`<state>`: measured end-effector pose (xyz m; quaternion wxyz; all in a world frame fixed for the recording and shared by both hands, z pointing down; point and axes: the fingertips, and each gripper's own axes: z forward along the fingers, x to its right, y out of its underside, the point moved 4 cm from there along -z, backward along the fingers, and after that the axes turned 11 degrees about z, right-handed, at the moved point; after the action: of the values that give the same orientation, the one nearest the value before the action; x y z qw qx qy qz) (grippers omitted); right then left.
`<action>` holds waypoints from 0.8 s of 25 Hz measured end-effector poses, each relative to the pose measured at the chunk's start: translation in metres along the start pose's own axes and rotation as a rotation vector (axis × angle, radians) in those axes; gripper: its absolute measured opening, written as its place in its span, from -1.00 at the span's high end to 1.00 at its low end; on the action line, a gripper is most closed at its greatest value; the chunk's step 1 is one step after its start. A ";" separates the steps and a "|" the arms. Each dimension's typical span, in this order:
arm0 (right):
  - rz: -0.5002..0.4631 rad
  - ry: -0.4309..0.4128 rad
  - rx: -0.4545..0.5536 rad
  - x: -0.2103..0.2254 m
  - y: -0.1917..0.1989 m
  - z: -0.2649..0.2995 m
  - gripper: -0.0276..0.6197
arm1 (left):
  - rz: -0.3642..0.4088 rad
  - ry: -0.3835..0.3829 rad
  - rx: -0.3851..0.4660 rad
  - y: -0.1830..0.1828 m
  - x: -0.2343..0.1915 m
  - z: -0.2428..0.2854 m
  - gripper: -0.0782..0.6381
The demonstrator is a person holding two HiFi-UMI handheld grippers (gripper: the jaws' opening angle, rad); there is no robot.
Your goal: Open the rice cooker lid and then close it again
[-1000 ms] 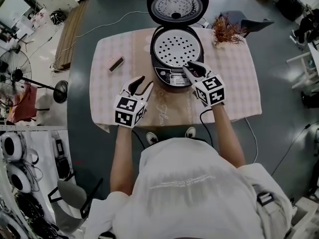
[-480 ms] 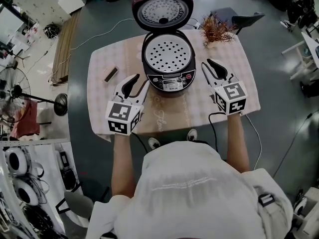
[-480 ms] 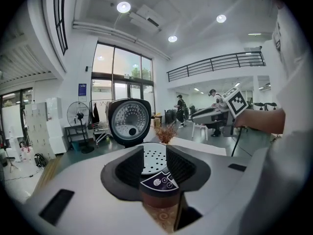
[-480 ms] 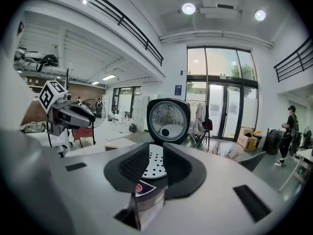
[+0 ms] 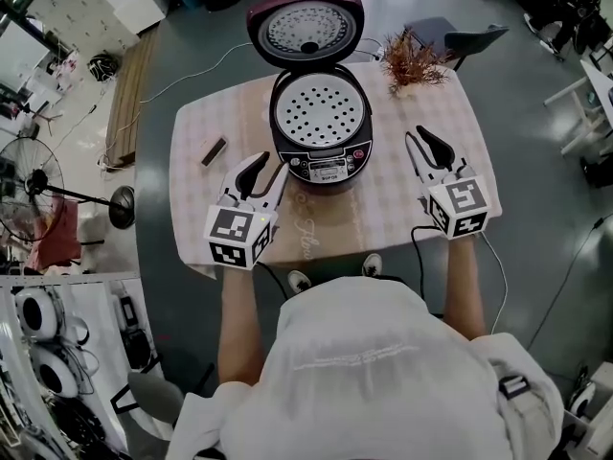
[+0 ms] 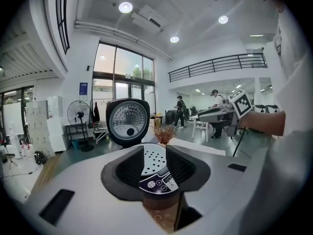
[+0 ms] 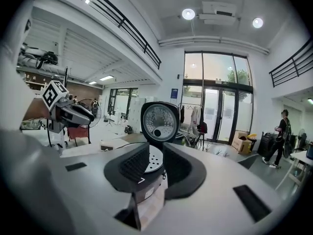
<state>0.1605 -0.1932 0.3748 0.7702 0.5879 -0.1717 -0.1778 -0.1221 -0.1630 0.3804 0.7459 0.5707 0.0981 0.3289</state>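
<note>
Right hand-held gripper (image 5: 419,135), left hand-held gripper (image 5: 272,164) now clear beside rice cooker (image 5: 326,167), agape, empty.

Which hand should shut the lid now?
Right, probably. The right gripper sits farther up the table, toward the raised lid. The left gripper sits lower, at the cooker's front. Both are open and empty.

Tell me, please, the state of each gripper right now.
Left gripper: open, holding nothing.
Right gripper: open, holding nothing.
</note>
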 end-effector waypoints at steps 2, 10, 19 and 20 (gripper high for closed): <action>0.008 -0.005 -0.003 0.002 0.003 0.000 0.60 | -0.002 0.011 -0.012 0.001 0.006 0.003 0.35; 0.054 -0.032 -0.018 0.019 0.016 0.006 0.60 | -0.002 0.040 -0.064 0.005 0.026 0.019 0.35; 0.094 -0.117 0.001 0.042 0.020 0.025 0.52 | 0.108 0.014 -0.121 -0.021 0.034 0.047 0.35; 0.092 -0.131 0.002 0.046 0.020 0.027 0.50 | 0.125 0.005 -0.125 -0.026 0.034 0.051 0.35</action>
<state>0.1894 -0.2329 0.4034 0.7641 0.5672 -0.2489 -0.1802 -0.0598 -0.1865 0.3810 0.7579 0.5272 0.0435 0.3819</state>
